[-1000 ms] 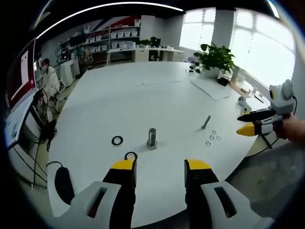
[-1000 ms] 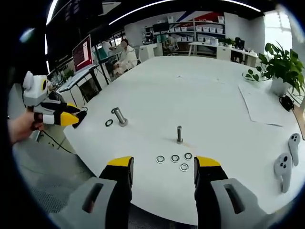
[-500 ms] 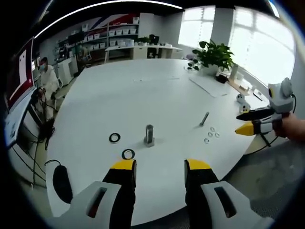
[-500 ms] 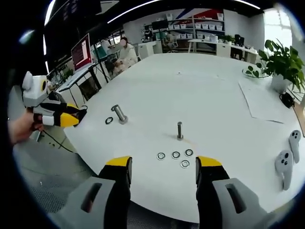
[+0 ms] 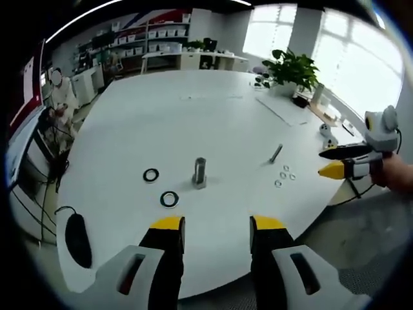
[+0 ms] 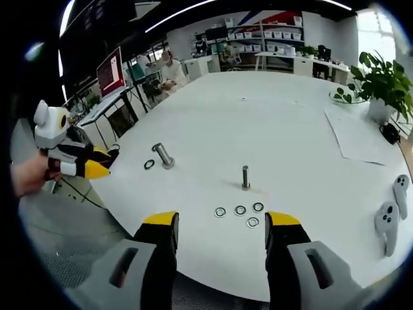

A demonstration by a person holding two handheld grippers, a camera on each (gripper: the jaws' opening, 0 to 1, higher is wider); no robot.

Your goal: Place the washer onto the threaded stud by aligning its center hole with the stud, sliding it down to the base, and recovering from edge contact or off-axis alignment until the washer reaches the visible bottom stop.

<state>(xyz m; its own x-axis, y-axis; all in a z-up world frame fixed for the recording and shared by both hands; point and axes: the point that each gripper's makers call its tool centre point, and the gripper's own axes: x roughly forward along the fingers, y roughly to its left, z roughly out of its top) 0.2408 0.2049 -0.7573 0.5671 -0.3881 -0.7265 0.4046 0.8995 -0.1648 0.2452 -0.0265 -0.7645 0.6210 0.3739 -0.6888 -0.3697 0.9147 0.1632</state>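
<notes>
A thin threaded stud (image 6: 246, 176) stands upright on the white table (image 6: 271, 123); several small silver washers (image 6: 239, 210) lie just in front of it. My right gripper (image 6: 222, 226) is open and empty, back from the washers at the table's near edge. In the left gripper view a thicker stud (image 5: 199, 172) stands with two black washers (image 5: 170, 198) to its left. My left gripper (image 5: 217, 226) is open and empty, short of them. The thin stud (image 5: 276, 153) and small washers (image 5: 284, 175) lie to the right. The right gripper (image 5: 342, 161) comes in from the right, a hand holding it.
A black mouse (image 5: 76, 231) lies at the table's left edge. Two white controllers (image 6: 390, 219) rest at the right. A potted plant (image 6: 384, 81) and a paper sheet (image 6: 361, 135) sit further back. The left gripper (image 6: 84, 161) hovers off the table's left side.
Both cameras have shifted slightly; the left view has drawn back from the thick stud. Both grippers stay open. Studs and washers lie where they were.
</notes>
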